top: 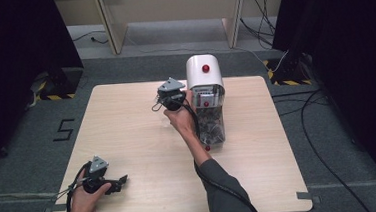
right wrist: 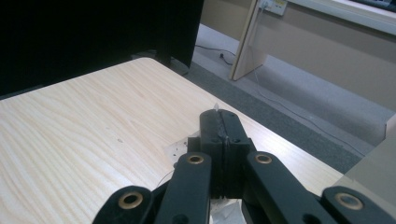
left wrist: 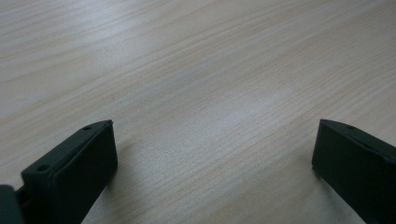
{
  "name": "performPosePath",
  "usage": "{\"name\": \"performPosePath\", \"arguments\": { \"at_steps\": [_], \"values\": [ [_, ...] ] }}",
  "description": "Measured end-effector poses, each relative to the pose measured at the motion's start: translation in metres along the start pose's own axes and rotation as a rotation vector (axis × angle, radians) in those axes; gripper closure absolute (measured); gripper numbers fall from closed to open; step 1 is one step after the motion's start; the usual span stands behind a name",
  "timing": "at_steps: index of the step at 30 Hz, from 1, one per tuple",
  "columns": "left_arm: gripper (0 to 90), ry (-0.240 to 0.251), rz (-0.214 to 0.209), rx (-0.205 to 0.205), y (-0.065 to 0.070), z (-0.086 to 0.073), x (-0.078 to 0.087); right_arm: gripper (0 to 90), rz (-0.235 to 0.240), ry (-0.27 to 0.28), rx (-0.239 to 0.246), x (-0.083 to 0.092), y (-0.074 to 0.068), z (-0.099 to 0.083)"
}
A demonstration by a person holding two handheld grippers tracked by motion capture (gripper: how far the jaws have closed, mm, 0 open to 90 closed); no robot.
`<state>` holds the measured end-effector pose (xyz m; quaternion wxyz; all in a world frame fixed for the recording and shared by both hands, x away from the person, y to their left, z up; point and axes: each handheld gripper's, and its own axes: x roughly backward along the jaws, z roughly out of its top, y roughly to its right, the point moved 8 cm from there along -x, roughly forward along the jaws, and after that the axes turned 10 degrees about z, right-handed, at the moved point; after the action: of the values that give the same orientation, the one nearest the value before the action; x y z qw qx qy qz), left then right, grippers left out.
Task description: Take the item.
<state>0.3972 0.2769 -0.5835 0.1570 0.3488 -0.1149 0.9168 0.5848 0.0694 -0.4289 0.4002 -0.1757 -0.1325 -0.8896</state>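
The right gripper [top: 163,98] is hovering over the middle of the counter [top: 128,140], just beside the white dispenser [top: 204,75], and its jaws are pressing flat together on the top edge of a thin clear plastic bag [right wrist: 180,150]. In the right gripper view a sliver of film is poking out between the closed tips and the rest is hanging limp below them, glossy and nearly see-through against the pale wood grain. The relation that matters is bag to dispenser. In the high view the machine is standing at about 3 o'clock from the right gripper, while the jaws are pointing away toward 10 o'clock, at the far left corner of the counter. So the bag is likely needing a swing round to the right before it sits under the outlet. The dispenser is showing a rounded, smooth white hood with red knobs, and a clear front section holding dark, small, lumpy contents. Its long axis is running from 12 to 6 o'clock. The left gripper [top: 121,181] is resting well apart at 7 o'clock near the counter's near edge, its matte black jaws standing wide over bare wood and gripping nothing. The right hand is plainly the nearer one.
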Motion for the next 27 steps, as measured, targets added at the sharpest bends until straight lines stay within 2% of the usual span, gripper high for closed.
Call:
{"name": "performPosePath", "arguments": {
  "at_steps": [14, 27],
  "values": [
    [0.0, 0.000, 0.000, -0.001, 0.000, 0.000, 0.000, 90.0, -0.015, -0.015, -0.020, -0.011, 0.003, -0.010],
    [0.0, -0.001, 0.000, -0.001, 0.000, 0.000, 0.000, 90.0, -0.021, -0.048, -0.011, -0.016, 0.004, -0.021]
  ]
}}
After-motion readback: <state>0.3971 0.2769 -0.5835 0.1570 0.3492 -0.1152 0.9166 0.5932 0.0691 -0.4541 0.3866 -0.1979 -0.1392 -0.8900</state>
